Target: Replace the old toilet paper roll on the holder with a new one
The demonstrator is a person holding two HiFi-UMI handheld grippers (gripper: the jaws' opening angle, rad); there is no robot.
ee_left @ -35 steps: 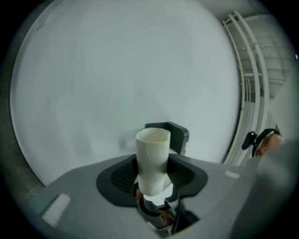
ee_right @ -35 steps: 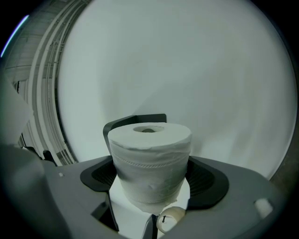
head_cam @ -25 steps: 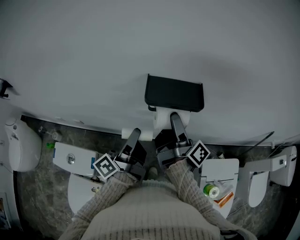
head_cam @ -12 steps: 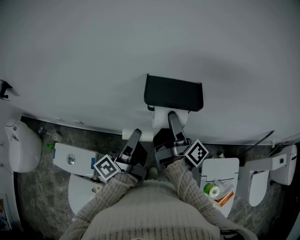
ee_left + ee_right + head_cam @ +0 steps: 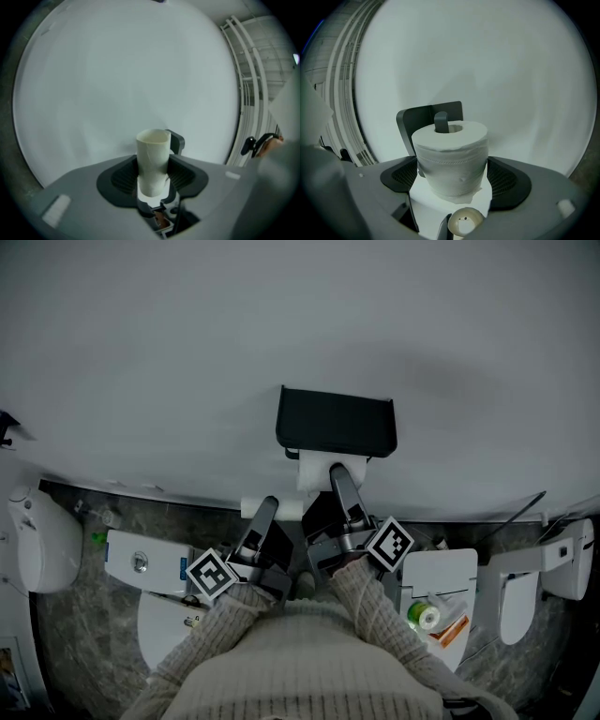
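A black toilet paper holder (image 5: pixel 336 423) hangs on the white wall. My right gripper (image 5: pixel 333 474) is shut on a full white toilet paper roll (image 5: pixel 314 470) just under it. In the right gripper view the roll (image 5: pixel 451 157) stands between the pads of that gripper (image 5: pixel 452 178). The holder's dark peg (image 5: pixel 441 122) sits in the roll's core, with the holder's plate (image 5: pixel 426 119) behind. My left gripper (image 5: pixel 269 505) is lower and to the left, shut on an empty cardboard tube (image 5: pixel 251 509). In the left gripper view the tube (image 5: pixel 152 159) stands upright in that gripper (image 5: pixel 153 174).
White toilet fixtures stand on the dark stone floor: a bowl (image 5: pixel 42 540) at far left, a cistern (image 5: pixel 141 563), and another cistern (image 5: pixel 441 582) at right bearing a green thing (image 5: pixel 419 617). White rails (image 5: pixel 248 79) run along the wall.
Only the head view has shifted a little, so the holder sits higher and further left in it. Both grippers stay where they were, each still gripping its load.
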